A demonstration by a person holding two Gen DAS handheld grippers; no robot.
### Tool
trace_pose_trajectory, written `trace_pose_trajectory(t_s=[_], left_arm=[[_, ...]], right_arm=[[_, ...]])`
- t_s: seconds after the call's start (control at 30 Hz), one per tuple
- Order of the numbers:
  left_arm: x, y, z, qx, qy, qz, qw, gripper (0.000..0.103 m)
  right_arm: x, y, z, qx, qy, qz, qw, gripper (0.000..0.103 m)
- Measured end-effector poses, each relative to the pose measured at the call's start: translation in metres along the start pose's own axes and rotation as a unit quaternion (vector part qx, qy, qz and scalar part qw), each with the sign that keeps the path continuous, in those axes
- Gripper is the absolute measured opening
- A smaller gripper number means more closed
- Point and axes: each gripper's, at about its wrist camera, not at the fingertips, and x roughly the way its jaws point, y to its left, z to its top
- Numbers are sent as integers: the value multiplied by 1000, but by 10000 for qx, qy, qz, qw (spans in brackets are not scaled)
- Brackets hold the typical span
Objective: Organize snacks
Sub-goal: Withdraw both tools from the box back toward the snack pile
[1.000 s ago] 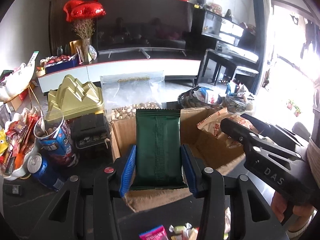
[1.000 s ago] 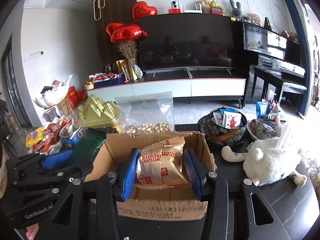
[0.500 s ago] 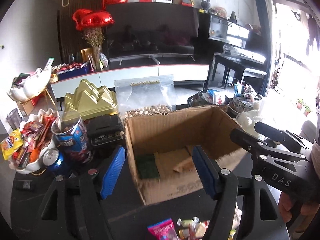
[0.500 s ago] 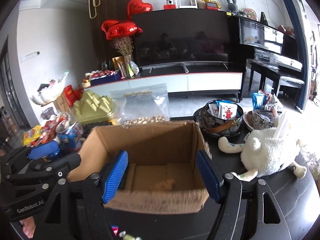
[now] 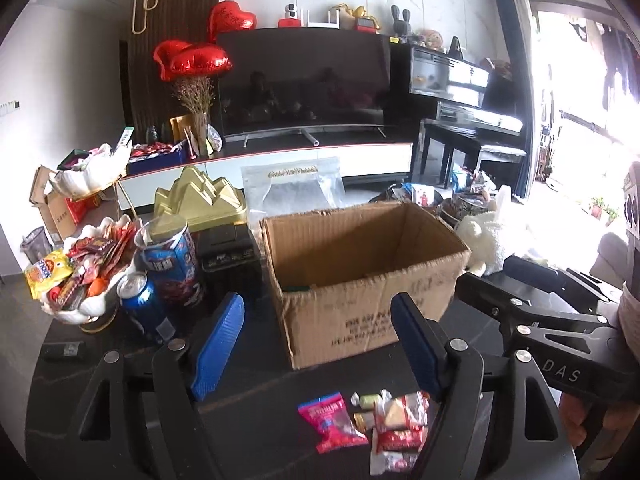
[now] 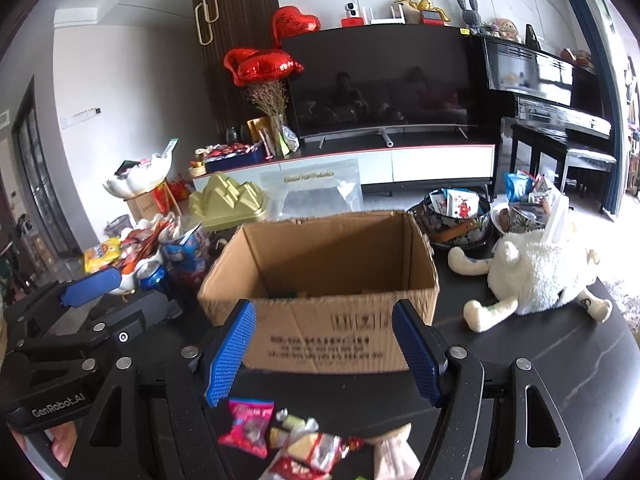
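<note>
While open on table, cardboard box [image 5: 360,276] holding green packet [image 5: 296,289], contents mostly hidden

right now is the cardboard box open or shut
Open: the cardboard box stands upright with no top flaps over it, its brown inner walls showing; a dark green packet lies inside.

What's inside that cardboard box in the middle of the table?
The cardboard box is open on top. Only a sliver of something dark green shows at the bottom, just over the near wall. That wall hides the rest of the floor, so anything else inside cannot be seen.
</note>
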Motion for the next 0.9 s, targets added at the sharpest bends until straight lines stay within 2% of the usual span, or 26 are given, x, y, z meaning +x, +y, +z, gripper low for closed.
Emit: trace_pose_trajectory(t_s=[0.17,0.4,0.63,0.9], left_arm=[[-10,-8,-25,-2,151,-123,9998,76],[-18,-17,-60,-102,350,-112,9993,77],[-12,-31,-90,0,654,-141,9978,77],[5,-53,-117,443,816,-577,9940,76]], right_arm=[[-16,-1,-20,3,67,-21,10000,72],[-29,-4,-50,-98,272,-74,9996,72],[-28,-14,-83,-25,640,-121,9979,72],[-16,-35,-130,238,1291,-200,9911,72]])
